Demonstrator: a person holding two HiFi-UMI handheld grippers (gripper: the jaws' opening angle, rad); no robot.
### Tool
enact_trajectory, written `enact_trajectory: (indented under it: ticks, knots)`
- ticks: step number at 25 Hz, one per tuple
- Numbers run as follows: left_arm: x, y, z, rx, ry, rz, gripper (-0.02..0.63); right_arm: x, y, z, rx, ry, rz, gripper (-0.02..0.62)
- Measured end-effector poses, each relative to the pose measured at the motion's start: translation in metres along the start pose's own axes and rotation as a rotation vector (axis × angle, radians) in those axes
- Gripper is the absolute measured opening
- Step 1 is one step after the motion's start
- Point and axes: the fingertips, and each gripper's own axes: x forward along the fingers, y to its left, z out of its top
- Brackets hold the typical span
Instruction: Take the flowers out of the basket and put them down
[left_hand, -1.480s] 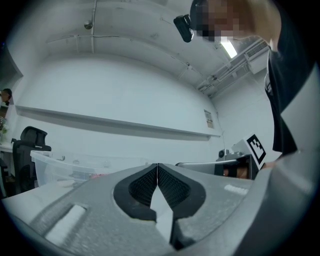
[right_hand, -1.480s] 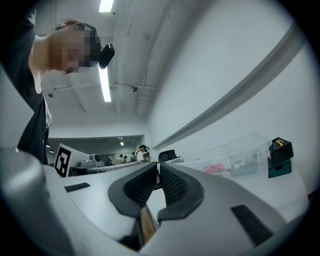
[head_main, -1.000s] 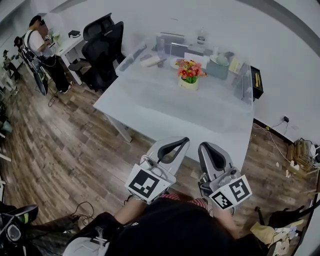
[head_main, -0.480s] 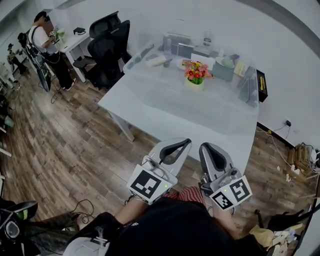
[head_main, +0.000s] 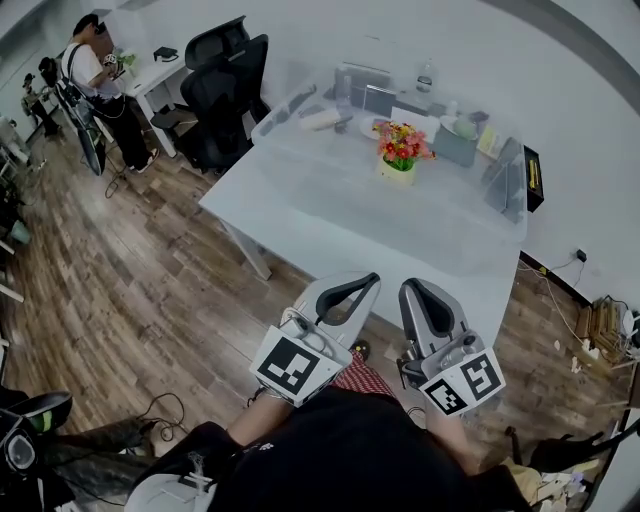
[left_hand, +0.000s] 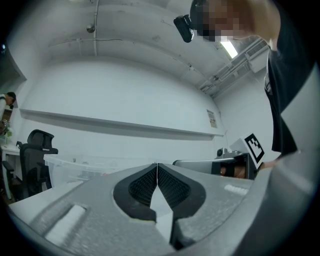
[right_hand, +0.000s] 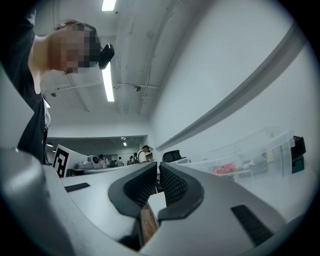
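Observation:
A bunch of red, orange and pink flowers stands in a small pale basket at the far side of the white table. In the right gripper view the flowers show as a pink blur far off. My left gripper and my right gripper hang side by side at the table's near edge, well short of the basket. Both are shut with nothing between the jaws. The left gripper points level at the wall, and the right gripper points slightly upward.
Clear plastic bins, a bottle and small items crowd the table's back edge. Two black office chairs stand at the far left, and a person stands by a desk beyond. Wood floor surrounds the table.
The head view has shifted slightly, so the table and flowers sit a little further right and up in the picture. Both grippers keep their place and stay shut.

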Motion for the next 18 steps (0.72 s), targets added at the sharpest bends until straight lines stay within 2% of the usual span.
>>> enact_trajectory:
  ticks: [4, 8, 18]
  knots:
    - [0.002, 0.014, 0.007, 0.032, -0.007, 0.018, 0.005, 0.021, 0.004, -0.001, -0.024, 0.004, 0.056, 0.012]
    - [0.002, 0.030, 0.007, 0.015, -0.012, 0.041, 0.005, 0.040, 0.006, -0.006, 0.007, 0.008, 0.079, 0.012]
    - [0.011, 0.060, 0.004, 0.011, -0.002, 0.035, 0.005, 0.067, -0.007, -0.008, 0.010, 0.009, 0.062, 0.012]
